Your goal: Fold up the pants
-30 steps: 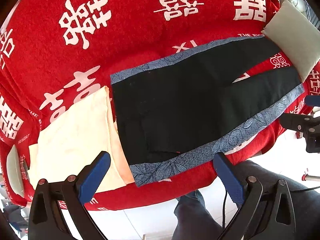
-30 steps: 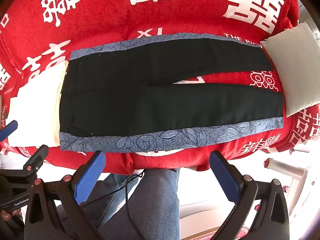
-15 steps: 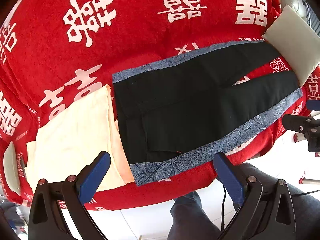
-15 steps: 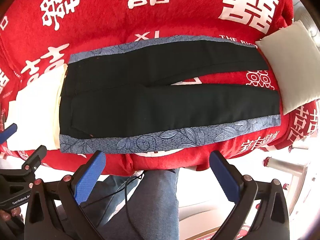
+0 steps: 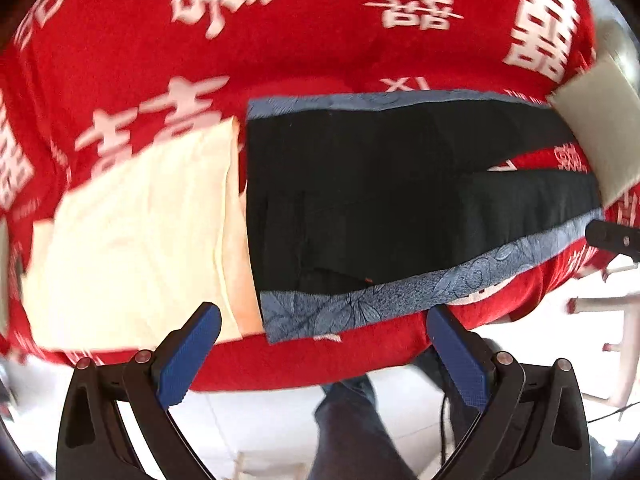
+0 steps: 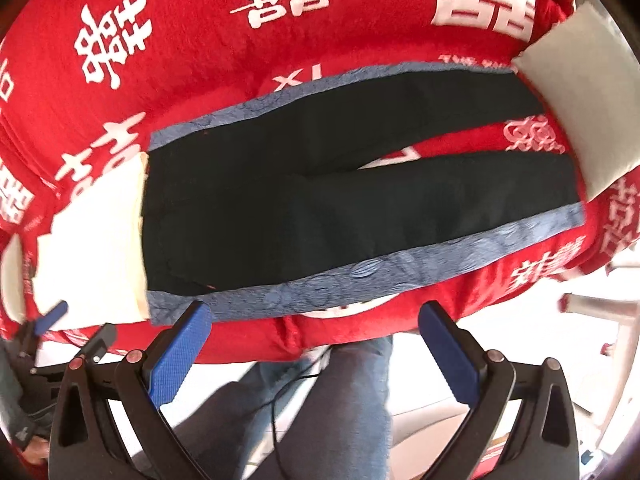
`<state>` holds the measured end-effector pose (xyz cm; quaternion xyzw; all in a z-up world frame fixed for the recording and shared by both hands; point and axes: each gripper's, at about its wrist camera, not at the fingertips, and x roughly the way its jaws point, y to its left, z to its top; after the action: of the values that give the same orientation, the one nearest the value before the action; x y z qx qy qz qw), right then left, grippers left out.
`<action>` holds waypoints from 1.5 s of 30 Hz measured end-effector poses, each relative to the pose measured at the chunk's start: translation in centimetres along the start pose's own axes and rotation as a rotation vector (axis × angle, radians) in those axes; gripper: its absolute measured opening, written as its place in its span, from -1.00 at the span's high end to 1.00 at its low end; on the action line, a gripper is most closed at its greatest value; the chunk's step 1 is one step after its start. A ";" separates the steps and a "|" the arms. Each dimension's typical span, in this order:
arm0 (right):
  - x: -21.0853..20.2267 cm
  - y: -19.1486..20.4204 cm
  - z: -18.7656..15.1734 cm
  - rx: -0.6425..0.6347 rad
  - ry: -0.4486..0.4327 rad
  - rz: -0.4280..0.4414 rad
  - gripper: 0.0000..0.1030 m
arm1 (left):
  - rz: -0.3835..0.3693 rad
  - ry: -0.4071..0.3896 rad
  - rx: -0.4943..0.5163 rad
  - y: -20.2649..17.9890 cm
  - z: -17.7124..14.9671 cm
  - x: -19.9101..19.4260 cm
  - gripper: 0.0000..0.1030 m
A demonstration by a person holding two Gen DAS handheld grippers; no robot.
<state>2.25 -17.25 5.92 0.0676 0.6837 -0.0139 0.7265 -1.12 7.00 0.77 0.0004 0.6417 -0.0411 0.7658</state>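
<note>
Black pants (image 5: 380, 200) (image 6: 320, 208) with blue patterned side stripes lie spread flat on a red blanket, waist to the left, both legs running right with a gap between them. My left gripper (image 5: 324, 332) is open, just in front of the near waist corner and above the blanket's front edge. My right gripper (image 6: 316, 328) is open too, in front of the near blue stripe (image 6: 400, 268), holding nothing. The tip of the right gripper (image 5: 612, 238) shows at the right edge of the left wrist view, and the left gripper (image 6: 52, 316) shows at the lower left of the right wrist view.
A cream folded cloth (image 5: 140, 240) (image 6: 92, 248) lies left of the waistband. A pale cushion (image 5: 600, 128) (image 6: 580, 96) sits by the leg cuffs. The red blanket (image 5: 280, 60) with white characters covers the surface. A person's jeans-clad legs (image 6: 320, 400) stand below the front edge.
Both grippers have moved closer to the pants and the blanket's front edge, with the views blurred by the motion. Both stay open. The pants have not moved.
</note>
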 end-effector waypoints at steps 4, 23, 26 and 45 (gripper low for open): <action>1.9 -1.3 -0.1 0.063 0.039 0.118 -1.00 | -0.070 0.031 -0.137 1.3 -0.8 1.4 -1.00; 21.8 -7.9 -5.7 0.250 0.238 0.606 -0.59 | -0.340 0.075 -0.587 -1.6 -7.3 16.2 -0.79; 23.3 -8.4 -5.6 0.268 0.216 0.670 -0.59 | -0.362 0.068 -0.608 -1.6 -7.6 17.1 -0.79; 21.2 -8.7 -2.5 0.376 0.175 0.990 0.44 | -0.506 -0.004 -0.834 0.5 -7.0 18.7 -0.79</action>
<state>0.19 -24.07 -16.04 0.5118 0.6137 0.2141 0.5618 -4.73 6.68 -18.92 -0.4628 0.5818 0.0346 0.6679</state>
